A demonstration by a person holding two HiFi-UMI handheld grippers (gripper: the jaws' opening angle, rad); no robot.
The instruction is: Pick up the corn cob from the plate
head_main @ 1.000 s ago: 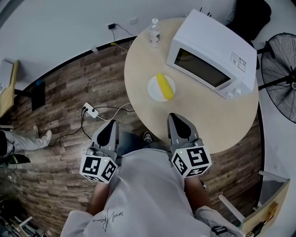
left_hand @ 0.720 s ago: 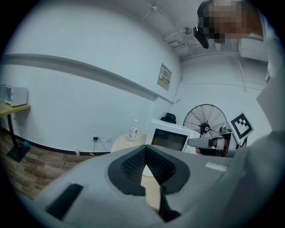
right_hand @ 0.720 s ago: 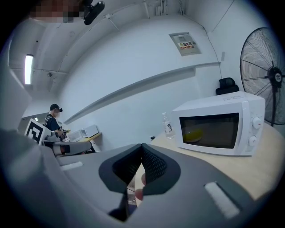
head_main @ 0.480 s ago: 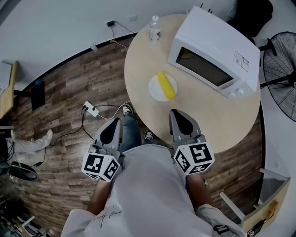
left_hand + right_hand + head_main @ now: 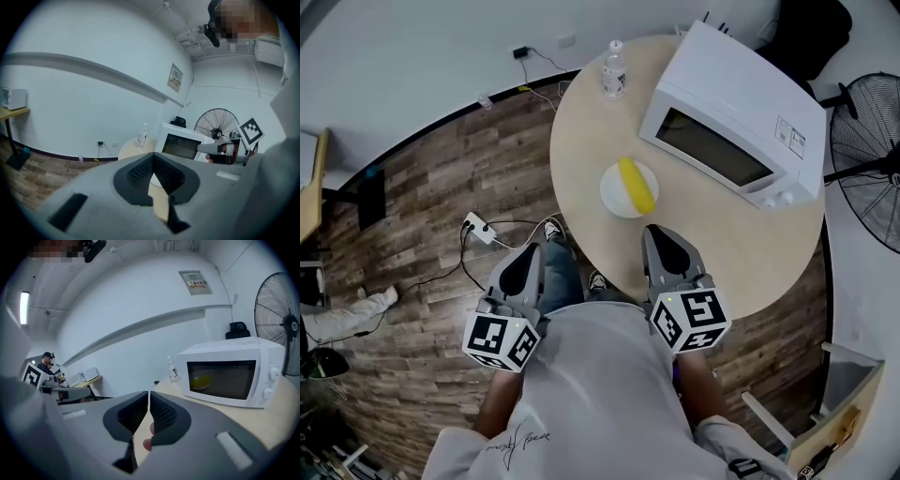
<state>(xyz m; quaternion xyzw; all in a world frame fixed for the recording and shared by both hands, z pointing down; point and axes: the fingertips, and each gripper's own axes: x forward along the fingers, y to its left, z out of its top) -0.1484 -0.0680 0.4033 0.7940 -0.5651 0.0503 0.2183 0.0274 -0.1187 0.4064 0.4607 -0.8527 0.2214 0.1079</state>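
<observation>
A yellow corn cob (image 5: 636, 185) lies on a small white plate (image 5: 614, 192) near the middle of the round wooden table (image 5: 581, 131). My right gripper (image 5: 659, 236) hovers over the table's near edge, just short of the plate. Its jaws (image 5: 149, 393) show only a hairline slit, are just beginning to open, and hold nothing. My left gripper (image 5: 528, 253) hangs over the floor to the left of the table. Its tips (image 5: 152, 157) meet with nothing between them. In the right gripper view the jaws hide the plate.
A white microwave (image 5: 736, 112) fills the table's right side, behind the plate. A water bottle (image 5: 614, 67) stands at the far edge. A standing fan (image 5: 867, 141) is to the right. A power strip (image 5: 478, 225) with cables lies on the wooden floor.
The table and plate have come slightly nearer to both grippers. The grippers keep the same spacing and pose.
</observation>
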